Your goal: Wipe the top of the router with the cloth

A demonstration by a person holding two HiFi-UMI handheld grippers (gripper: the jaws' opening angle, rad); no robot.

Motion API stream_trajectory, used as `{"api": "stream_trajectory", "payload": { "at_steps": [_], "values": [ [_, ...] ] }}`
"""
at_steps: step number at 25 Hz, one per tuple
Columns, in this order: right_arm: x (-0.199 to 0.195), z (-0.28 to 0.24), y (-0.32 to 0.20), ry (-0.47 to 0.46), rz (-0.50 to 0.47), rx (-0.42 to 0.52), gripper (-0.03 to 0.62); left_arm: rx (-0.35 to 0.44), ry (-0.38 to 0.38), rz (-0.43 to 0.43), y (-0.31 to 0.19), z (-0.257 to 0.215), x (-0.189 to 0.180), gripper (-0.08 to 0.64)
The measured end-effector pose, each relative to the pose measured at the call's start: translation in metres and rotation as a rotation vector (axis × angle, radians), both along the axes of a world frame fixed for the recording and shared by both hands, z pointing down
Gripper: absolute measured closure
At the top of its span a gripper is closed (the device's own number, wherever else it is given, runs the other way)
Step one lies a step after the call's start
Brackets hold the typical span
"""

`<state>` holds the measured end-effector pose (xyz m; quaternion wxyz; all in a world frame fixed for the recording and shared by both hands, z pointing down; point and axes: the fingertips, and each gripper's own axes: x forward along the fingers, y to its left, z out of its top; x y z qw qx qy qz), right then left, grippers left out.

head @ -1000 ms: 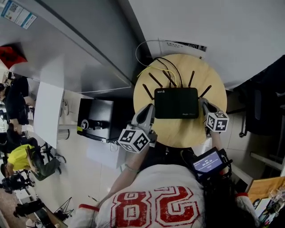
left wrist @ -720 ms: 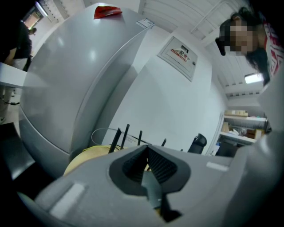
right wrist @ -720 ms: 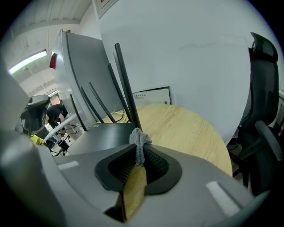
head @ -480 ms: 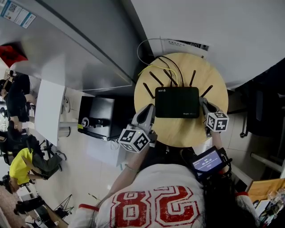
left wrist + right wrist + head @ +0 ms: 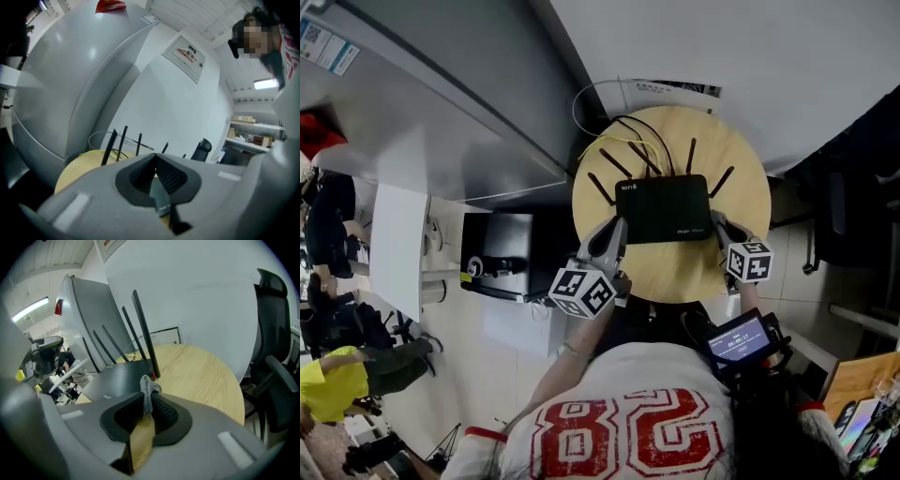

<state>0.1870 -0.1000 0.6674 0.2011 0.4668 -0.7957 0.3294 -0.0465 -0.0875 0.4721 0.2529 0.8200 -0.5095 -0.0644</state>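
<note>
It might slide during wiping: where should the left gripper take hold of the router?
Probably the router's left edge, approached level from the left: its body lies flat and thin, antennas line the back, and the right gripper's cloth needs the top.

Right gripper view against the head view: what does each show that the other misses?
Only the right gripper view shows the grey cloth pinched between the right gripper's jaws. Only the head view shows the left gripper beside the router's left side, and a lit screen near the person's right arm. Both show the black router with its antennas on the round wooden table.
</note>
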Motion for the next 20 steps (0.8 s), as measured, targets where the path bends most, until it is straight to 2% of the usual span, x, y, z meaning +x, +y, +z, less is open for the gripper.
{"api": "stream_trajectory", "payload": {
  "at_steps": [10,15,20],
  "values": [
    [-0.004,0.008,0.057,-0.024,0.050,-0.047,0.551,0.005,0.017,0.103,0.005,0.000,0.030,0.565],
    [-0.012,0.011,0.071,-0.023,0.044,-0.059,0.551,0.008,0.023,0.120,0.008,-0.001,0.035,0.565],
    [-0.001,0.007,0.067,-0.005,0.083,-0.051,0.551,0.008,0.026,0.114,0.012,0.000,0.032,0.565]
  ]
}}
